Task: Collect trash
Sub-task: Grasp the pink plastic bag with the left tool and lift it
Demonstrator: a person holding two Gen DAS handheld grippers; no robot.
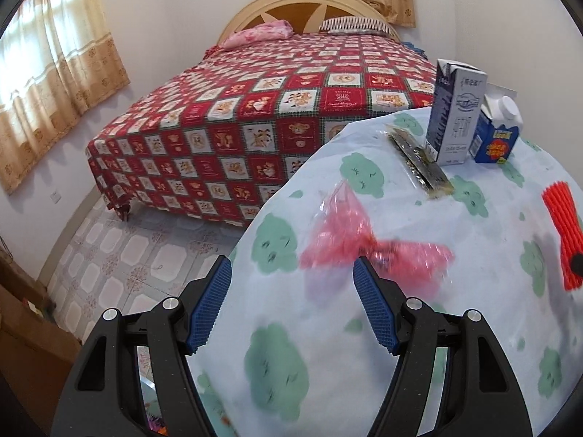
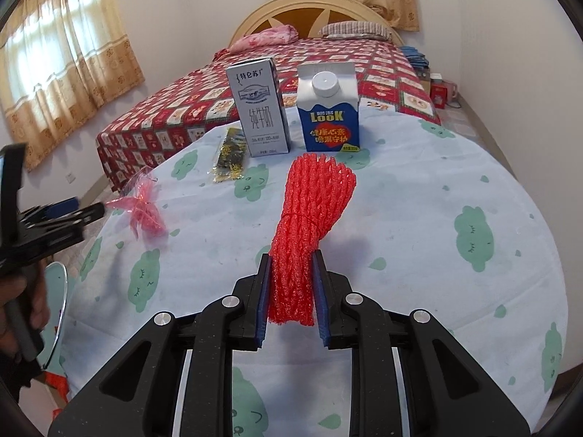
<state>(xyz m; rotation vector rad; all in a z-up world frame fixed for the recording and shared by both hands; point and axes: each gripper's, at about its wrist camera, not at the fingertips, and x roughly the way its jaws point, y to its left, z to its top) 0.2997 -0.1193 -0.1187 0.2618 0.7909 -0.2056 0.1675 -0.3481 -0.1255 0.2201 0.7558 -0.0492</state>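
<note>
Right wrist view shows your right gripper (image 2: pixel 291 273) pinching the near end of the red foam net (image 2: pixel 309 215): both blue pads press its sides, and the rest of the net runs away from you, fanning out toward the two cartons. It looks to lie along the tablecloth (image 2: pixel 419 218), though you cannot tell whether the gripped end is lifted off it. Beyond its far end stand the blue carton (image 2: pixel 329 109) with a white cap and, just to its left, the grey milk carton (image 2: pixel 260 107), both upright and close together. Left of the grey carton lies a flat black-and-gold wrapper (image 2: pixel 227 160).

Your left gripper (image 1: pixel 291 280) has its fingers spread wide, with nothing between them. The pink plastic wrapper (image 1: pixel 349 236) lies on the cloth just ahead of it; its crumpled middle sits right by the tip of the right-hand finger (image 1: pixel 373 307), partly behind it, and it is blurred, so you cannot tell whether they touch. From the right wrist view, that gripper's tip (image 2: pixel 91 211) sits at the table's left edge, right against the near end of the pink wrapper. In the left wrist view the net shows only at the far right, well apart from the pink wrapper. Behind the table is the bed (image 1: pixel 255 109) with its red patchwork cover.
</note>
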